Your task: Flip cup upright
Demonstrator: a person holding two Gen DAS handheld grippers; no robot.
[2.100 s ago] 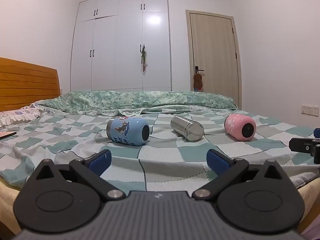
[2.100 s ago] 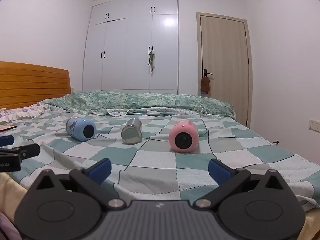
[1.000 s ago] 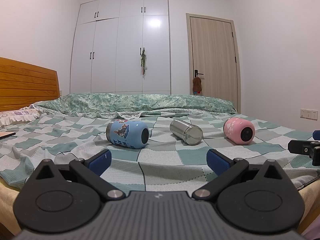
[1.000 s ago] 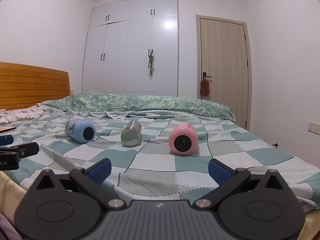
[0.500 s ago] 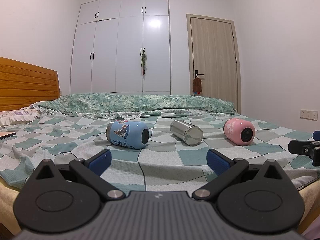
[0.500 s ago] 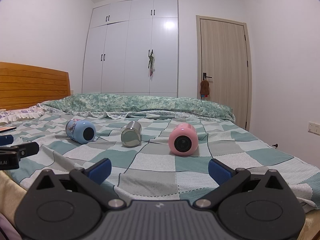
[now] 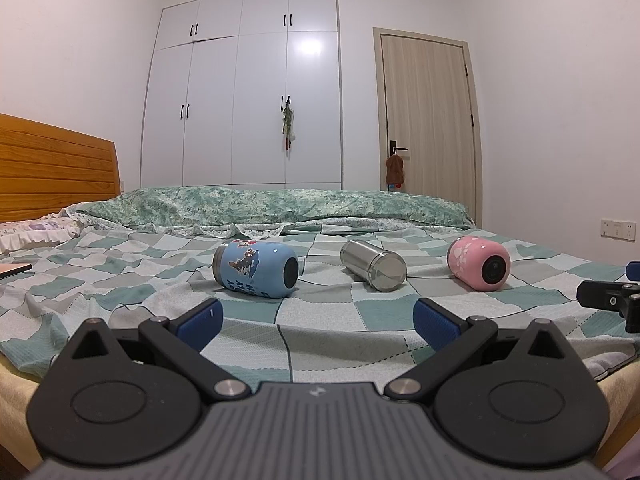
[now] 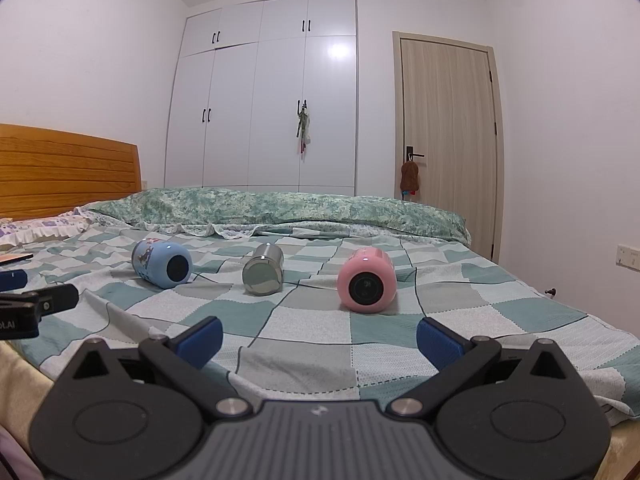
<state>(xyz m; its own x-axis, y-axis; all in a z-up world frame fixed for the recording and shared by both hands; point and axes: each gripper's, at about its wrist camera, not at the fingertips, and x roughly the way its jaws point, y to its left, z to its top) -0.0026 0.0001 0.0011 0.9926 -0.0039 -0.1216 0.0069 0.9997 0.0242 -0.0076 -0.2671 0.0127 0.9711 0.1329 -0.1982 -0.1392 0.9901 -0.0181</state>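
Note:
Three cups lie on their sides on the checked bedspread [image 7: 344, 316]: a blue cartoon cup [image 7: 256, 269] at left, a steel cup [image 7: 373, 265] in the middle, a pink cup [image 7: 479, 263] at right. In the right wrist view they show as blue cup [image 8: 162, 264], steel cup [image 8: 263, 269] and pink cup [image 8: 367, 280]. My left gripper [image 7: 316, 322] is open and empty at the near bed edge, short of the cups. My right gripper [image 8: 318, 338] is open and empty, facing the pink cup from a distance.
A rolled green quilt [image 7: 272, 206] lies across the far side of the bed. A wooden headboard [image 7: 56, 172] is at left, white wardrobes [image 7: 244, 96] and a door [image 7: 428, 116] behind. A flat object [image 7: 14, 269] lies at the left edge.
Both views have tilted up slightly since the earliest frames, so the cups sit a little lower. The cups have not moved and both grippers stay open.

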